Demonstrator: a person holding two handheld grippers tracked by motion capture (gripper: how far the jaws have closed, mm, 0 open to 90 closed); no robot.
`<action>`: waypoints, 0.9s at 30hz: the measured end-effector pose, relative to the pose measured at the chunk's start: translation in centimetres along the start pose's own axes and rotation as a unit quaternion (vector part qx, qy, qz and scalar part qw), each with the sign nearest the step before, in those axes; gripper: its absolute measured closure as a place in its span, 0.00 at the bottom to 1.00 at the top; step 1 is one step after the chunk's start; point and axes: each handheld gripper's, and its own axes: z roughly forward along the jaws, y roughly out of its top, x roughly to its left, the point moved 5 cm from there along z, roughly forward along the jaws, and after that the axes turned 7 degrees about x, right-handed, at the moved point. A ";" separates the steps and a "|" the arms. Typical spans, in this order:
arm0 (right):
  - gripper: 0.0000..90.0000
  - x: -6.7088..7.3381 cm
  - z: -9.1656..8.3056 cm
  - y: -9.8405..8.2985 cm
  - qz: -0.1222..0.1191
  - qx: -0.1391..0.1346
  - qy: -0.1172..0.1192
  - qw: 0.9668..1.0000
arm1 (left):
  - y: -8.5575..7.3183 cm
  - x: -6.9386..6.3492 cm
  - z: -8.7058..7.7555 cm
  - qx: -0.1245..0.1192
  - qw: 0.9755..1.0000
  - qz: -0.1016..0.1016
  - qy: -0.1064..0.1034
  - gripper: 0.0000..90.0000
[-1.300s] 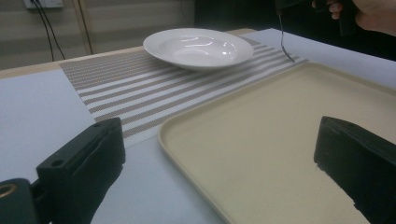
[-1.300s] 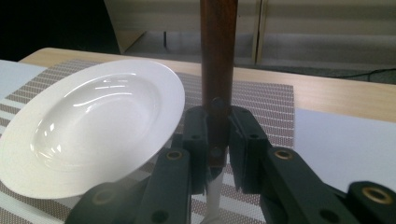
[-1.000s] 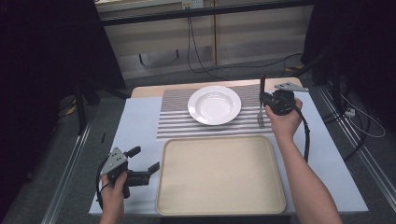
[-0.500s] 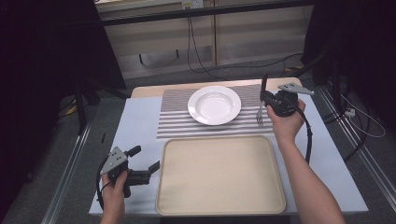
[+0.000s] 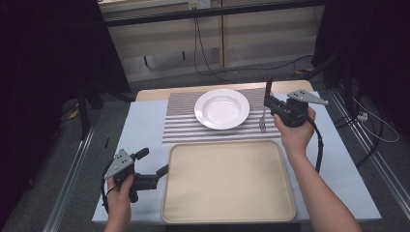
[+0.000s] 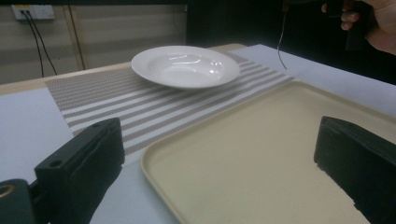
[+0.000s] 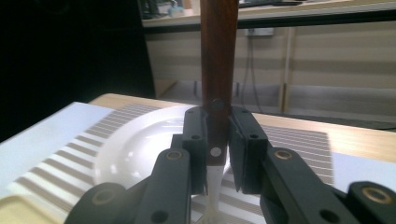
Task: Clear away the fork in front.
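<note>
Clamped jaws on the right gripper (image 5: 271, 102) grip a fork (image 5: 265, 107) by its dark wooden handle, so that in the high view the fork hangs upright with the tines pointing down, clear of the striped placemat (image 5: 186, 126) near the table's far right corner and just right of the white plate (image 5: 222, 108); holding it high on the handle keeps the metal end free, probably for setting it down. Near the table's front left corner the left gripper (image 5: 153, 168) rests low in the person's left hand (image 5: 120, 193), its jaws spread wide with nothing between them, beside the front left corner of the beige tray (image 5: 227, 181), which sits bare along the front edge. From the left gripper view, the two black jaws stand far apart at either side, the tray's near corner (image 6: 154, 161) lies between them, the plate (image 6: 185, 66) sits on the placemat (image 6: 93, 100) beyond, and the fork (image 6: 280, 39) dangles thinly at the far right under the right hand (image 6: 373, 23). From the right gripper view, the pads press both sides of the brown handle (image 7: 218, 60), which rises straight up, with the plate (image 7: 135, 149) just behind and below.
</note>
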 end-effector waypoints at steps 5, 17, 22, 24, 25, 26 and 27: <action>0.86 1.1 -0.8 -0.2 -0.007 -0.005 0.018 1.000 | 0.8 -0.6 0.6 0.002 1.000 0.005 -0.007 0.02; 0.86 4.3 -2.1 -1.1 -0.019 -0.017 0.069 0.997 | 3.5 -2.6 2.5 0.001 0.999 0.005 -0.032 0.02; 0.86 5.3 -2.7 -1.3 -0.022 -0.021 0.080 0.996 | 4.5 -3.4 3.0 -0.004 0.999 0.012 -0.040 0.02; 0.86 5.6 -2.9 -1.4 -0.024 -0.021 0.086 0.996 | 4.8 -3.6 3.1 -0.006 0.999 0.011 -0.039 0.02; 0.86 5.7 -3.0 -1.6 -0.025 -0.021 0.088 0.996 | 5.0 -3.7 3.3 -0.006 0.999 0.011 -0.040 0.02; 0.86 5.9 -3.1 -1.7 -0.024 -0.021 0.092 0.995 | 5.1 -3.8 3.3 -0.005 0.999 0.013 -0.040 0.02; 0.86 6.1 -3.1 -1.8 -0.024 -0.021 0.094 0.995 | 5.2 -3.9 3.4 -0.007 0.999 0.013 -0.040 0.02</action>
